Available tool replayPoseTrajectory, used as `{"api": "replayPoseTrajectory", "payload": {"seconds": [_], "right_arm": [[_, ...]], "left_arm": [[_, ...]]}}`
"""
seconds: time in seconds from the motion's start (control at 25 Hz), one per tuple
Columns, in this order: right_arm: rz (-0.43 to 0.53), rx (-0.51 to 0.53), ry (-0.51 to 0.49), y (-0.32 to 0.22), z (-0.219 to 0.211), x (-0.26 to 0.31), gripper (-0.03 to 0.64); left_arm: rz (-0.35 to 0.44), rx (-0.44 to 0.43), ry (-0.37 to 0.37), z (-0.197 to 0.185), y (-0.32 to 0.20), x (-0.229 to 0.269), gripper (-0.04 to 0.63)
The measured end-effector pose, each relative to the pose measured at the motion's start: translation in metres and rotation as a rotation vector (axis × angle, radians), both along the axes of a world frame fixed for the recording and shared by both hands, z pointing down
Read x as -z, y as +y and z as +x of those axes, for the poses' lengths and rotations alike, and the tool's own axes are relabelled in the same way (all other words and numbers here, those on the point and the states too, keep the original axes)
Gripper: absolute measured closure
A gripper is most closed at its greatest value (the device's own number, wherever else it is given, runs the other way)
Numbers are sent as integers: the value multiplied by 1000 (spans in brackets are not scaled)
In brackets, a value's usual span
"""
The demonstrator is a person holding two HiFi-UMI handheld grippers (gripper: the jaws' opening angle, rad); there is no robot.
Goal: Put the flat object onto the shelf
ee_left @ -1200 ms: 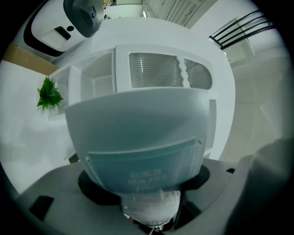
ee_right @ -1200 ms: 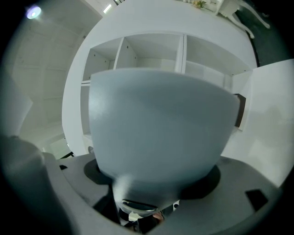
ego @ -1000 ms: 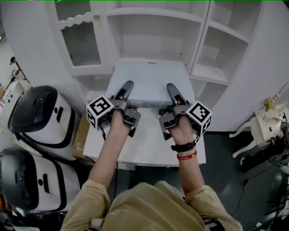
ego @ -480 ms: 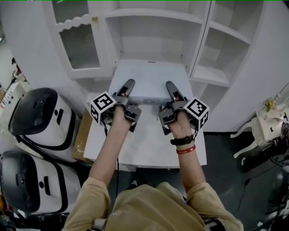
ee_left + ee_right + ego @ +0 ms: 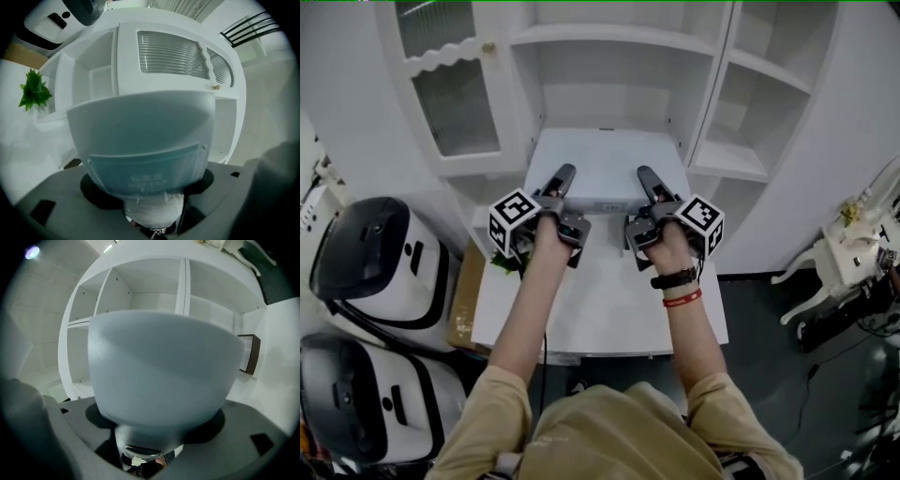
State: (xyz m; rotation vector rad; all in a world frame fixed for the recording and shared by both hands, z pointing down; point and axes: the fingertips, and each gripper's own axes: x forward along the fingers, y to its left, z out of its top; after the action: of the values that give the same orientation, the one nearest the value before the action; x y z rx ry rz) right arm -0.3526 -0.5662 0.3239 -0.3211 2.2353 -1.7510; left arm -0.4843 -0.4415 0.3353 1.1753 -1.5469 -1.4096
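while both arms reach forward level, left tongs point(image 5: 566, 172) and right tongs point(image 5: 643, 173) clamp the flat box point(image 5: 605, 157).

The shelf's point(image 5: 614, 36) middle bay lies open ahead between upright dividers point(image 5: 711, 89); a plant point(image 5: 35, 93), seemingly small, crowds the surface's point(image 5: 600, 309) left edge.

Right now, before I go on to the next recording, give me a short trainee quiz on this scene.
1. True or false: the left tool and the right tool both clamp the flat white object.
2. Which gripper view shows the green plant? A) left B) right C) neither
3. On which wrist does the person wear bands?
Key: 1 true; 2 A; 3 right.
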Motion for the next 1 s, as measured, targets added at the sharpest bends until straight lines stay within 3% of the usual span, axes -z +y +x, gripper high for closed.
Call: {"api": "replayPoseTrajectory", "payload": {"seconds": [1.0], "right_arm": [[-48, -38, -4, -48, -39, -7, 238]], "left_arm": [[-1, 12, 12, -38, -43, -4, 253]]}}
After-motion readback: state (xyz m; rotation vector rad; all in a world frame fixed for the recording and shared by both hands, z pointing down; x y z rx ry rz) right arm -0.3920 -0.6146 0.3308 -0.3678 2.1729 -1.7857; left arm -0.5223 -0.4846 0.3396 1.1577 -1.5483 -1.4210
